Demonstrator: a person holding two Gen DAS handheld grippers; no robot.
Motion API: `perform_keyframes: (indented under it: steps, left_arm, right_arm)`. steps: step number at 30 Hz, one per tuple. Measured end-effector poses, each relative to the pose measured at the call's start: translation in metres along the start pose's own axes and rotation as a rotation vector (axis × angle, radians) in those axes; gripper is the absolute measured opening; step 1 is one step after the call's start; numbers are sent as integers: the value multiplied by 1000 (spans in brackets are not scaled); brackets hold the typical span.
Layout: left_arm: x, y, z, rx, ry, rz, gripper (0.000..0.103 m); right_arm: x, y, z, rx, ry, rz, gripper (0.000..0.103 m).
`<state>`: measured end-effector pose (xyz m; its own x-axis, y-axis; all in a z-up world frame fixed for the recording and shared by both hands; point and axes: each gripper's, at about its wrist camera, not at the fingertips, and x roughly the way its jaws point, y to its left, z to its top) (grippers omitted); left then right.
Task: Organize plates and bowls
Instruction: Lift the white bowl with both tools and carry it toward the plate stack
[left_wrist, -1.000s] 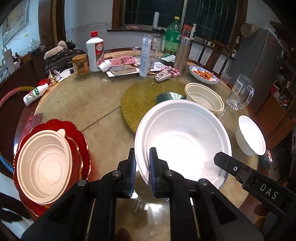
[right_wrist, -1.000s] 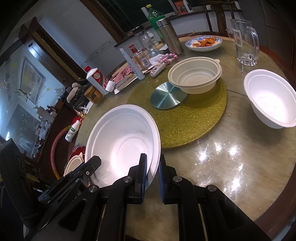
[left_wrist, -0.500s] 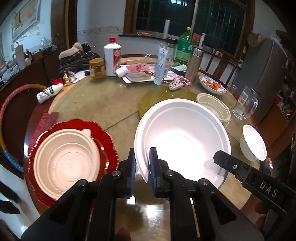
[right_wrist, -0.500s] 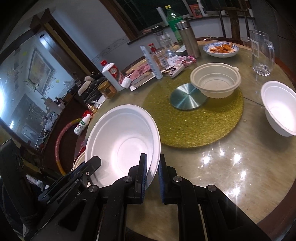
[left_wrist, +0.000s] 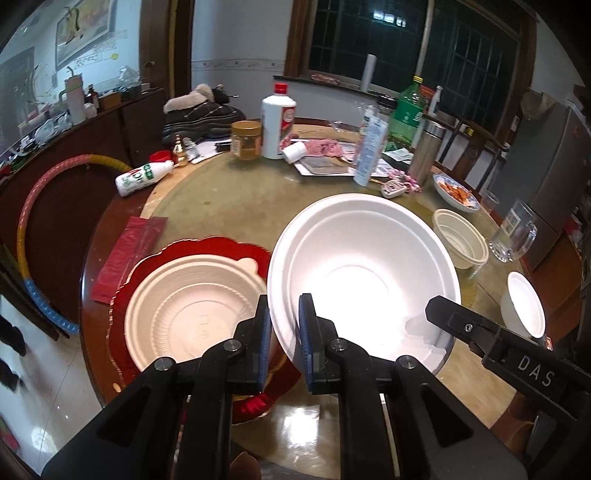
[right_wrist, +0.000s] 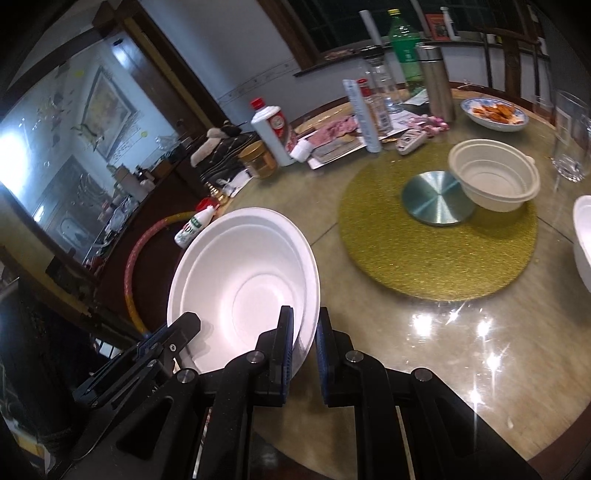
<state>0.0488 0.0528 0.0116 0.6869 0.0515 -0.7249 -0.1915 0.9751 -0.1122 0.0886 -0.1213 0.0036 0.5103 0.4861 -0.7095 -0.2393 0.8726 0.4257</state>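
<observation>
Left gripper (left_wrist: 284, 325): jaws nearly together, clamped on the near-left rim of the large white bowl (left_wrist: 364, 273), one blue pad inside the rim and one outside. Right gripper (right_wrist: 304, 332): likewise pinched on the opposite rim of the same bowl, the wall caught between its pads. Each gripper shows in the other's view as a black arm at the bowl's far side.

The large white bowl is plain, smooth and empty, with a stepped wall and a flat round base; bright glare sits on its floor. It is held between the two grippers over the near part of the round table (left_wrist: 236, 206) — whether its base touches the tabletop cannot be told.

Just beside it on the left, a cream ribbed bowl (left_wrist: 192, 317) sits in a red scalloped plate (left_wrist: 207, 247) at the table's near-left edge; the white bowl's rim overlaps the red plate in the left view. Another cream ribbed bowl (right_wrist: 495, 173) rests on the gold round mat (right_wrist: 436, 251), partly over a metal disc (right_wrist: 432, 201). A small white bowl (left_wrist: 526, 308) stands at the right edge, near a glass mug (left_wrist: 515, 232).

Open tabletop lies between the red plate and the bottles and clutter at the far side — also on the glossy near-right stretch in front of the mat.
</observation>
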Motion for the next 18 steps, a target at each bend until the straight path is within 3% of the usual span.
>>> perform_keyframes:
  steps: [18]
  left_arm:
    - [-15,60,1,-92,-35,93,12]
  right_arm:
    - [31,67,-1,-112,52,65,11]
